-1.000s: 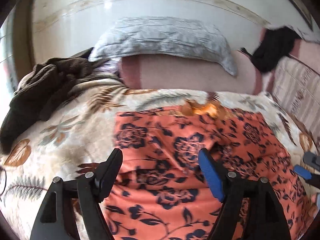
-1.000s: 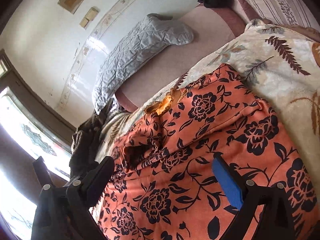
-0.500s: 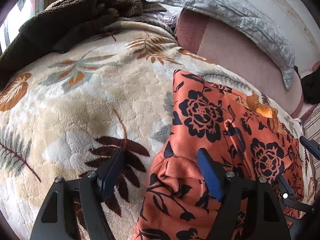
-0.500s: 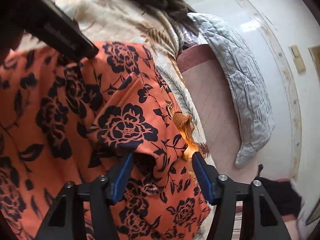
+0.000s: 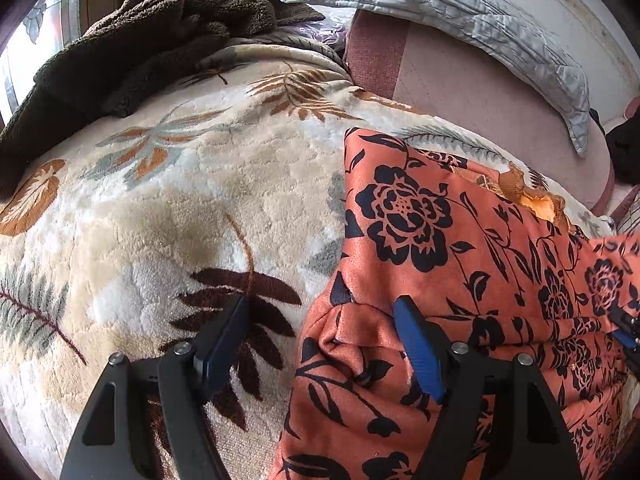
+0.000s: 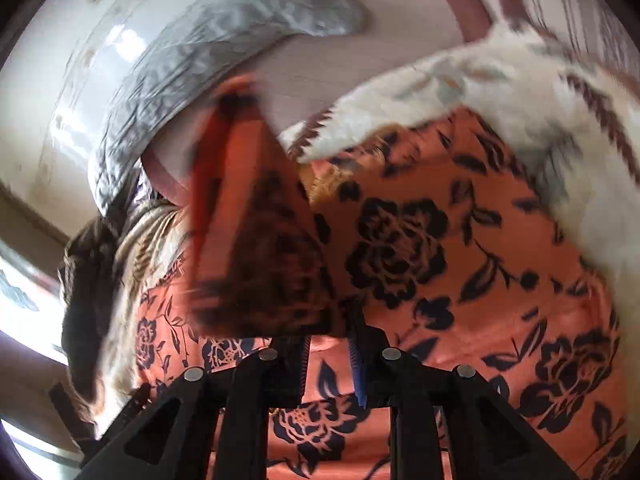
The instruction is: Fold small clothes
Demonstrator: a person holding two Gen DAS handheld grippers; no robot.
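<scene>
On the leaf-patterned fleece blanket (image 5: 168,208), in your left wrist view, the orange floral garment (image 5: 452,248) lies spread toward the right, its near corner bunched into a soft fold. Your left gripper (image 5: 320,340) stands wide apart over that corner: 1 blue-padded finger (image 5: 224,340) rests above bare blanket, the other (image 5: 416,352) sits against the cloth, and the fold lies between them without being pinched. A dark brown fleece (image 5: 132,52) is heaped at the far left, a grey quilted pillow (image 5: 460,20) leans along the wall behind, and a tip of your other gripper (image 5: 626,328) shows at the right edge, touching the garment. In your right wrist view, which is blurred by motion, your right gripper (image 6: 328,356) has its 2 fingers drawn close together on a flap of the orange floral garment (image 6: 420,248), and that flap stands lifted in front of the lens while the rest lies flat on the blanket (image 6: 500,80). The pillow (image 6: 192,76) is behind, upper left.
</scene>
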